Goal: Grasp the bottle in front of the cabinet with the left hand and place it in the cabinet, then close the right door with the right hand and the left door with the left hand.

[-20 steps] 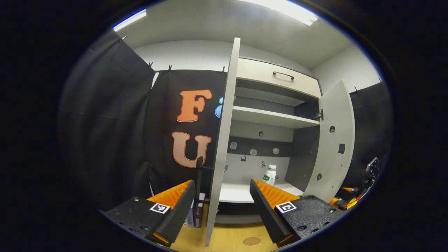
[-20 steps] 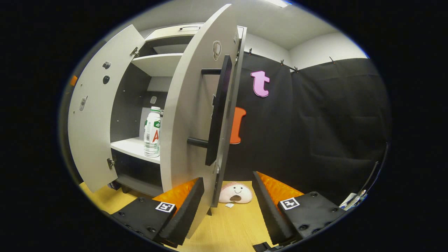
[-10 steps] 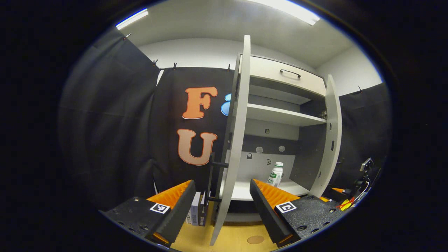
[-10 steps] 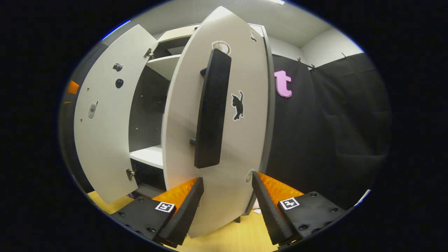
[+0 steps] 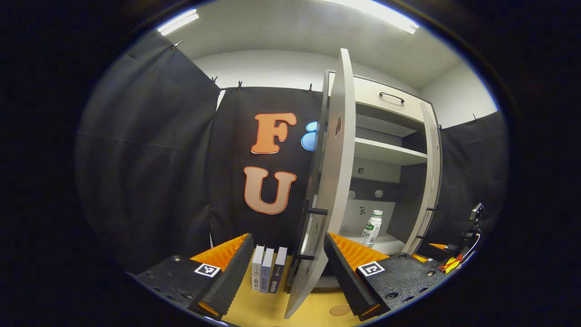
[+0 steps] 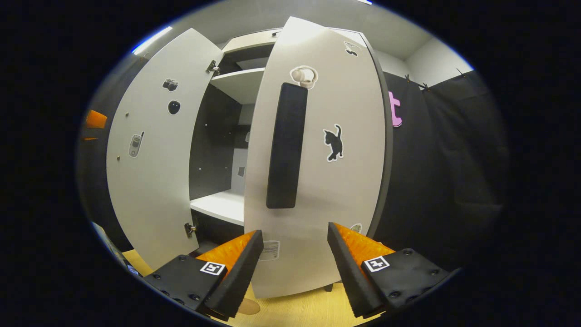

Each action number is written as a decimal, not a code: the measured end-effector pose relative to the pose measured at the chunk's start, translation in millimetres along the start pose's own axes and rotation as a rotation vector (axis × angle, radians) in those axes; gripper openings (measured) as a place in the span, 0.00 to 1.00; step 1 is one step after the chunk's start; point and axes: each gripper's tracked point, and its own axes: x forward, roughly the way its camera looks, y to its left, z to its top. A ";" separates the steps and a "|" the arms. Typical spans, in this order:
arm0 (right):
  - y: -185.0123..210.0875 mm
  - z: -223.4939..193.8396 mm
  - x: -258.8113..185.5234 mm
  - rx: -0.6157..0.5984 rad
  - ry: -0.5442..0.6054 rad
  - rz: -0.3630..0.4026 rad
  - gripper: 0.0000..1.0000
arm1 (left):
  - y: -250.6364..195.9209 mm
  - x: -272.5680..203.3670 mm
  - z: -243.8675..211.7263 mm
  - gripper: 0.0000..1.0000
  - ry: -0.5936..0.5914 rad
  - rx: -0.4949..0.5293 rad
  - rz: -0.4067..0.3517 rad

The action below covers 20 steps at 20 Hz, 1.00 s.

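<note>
From where I'm driving this, the small white plastic bottle with the green label [image 5: 371,228] is sitting upright on the lower white shelf [image 5: 386,243] inside the pale grey cabinet [image 5: 386,97], toward the back. In the left gripper view, the left gripper [image 5: 288,268] is spread wide with nothing in it, and the pale grey left door [image 5: 333,181] stands nearly edge-on between its fingers, so I can't make out much of that door's face. Can't tell if a finger touches it. The pale grey right door [image 6: 317,159] is swung partway in; over in the right gripper view its outer face with the long black bar handle [image 6: 286,145] blocks most of the interior, bottle included. The right gripper [image 6: 294,268] is also spread open and empty, right up at that door's lower part, though whether it's actually touching is hard to say. Three slim books [image 5: 268,274] stand on the wooden floor [image 5: 254,309] beside the cabinet, partly cut off by a finger.
</note>
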 end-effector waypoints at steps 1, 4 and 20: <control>-1.4 4.1 -5.8 0.005 -0.004 0.000 0.95 | 3.8 0.8 -1.7 0.95 -0.001 0.004 0.001; -4.1 18.1 -17.0 0.012 -0.016 0.004 0.95 | 17.8 3.1 -8.5 0.95 0.003 0.021 0.019; -43.0 82.5 -51.1 0.018 -0.081 -0.054 0.96 | 95.1 50.3 -96.3 0.95 0.073 0.035 0.103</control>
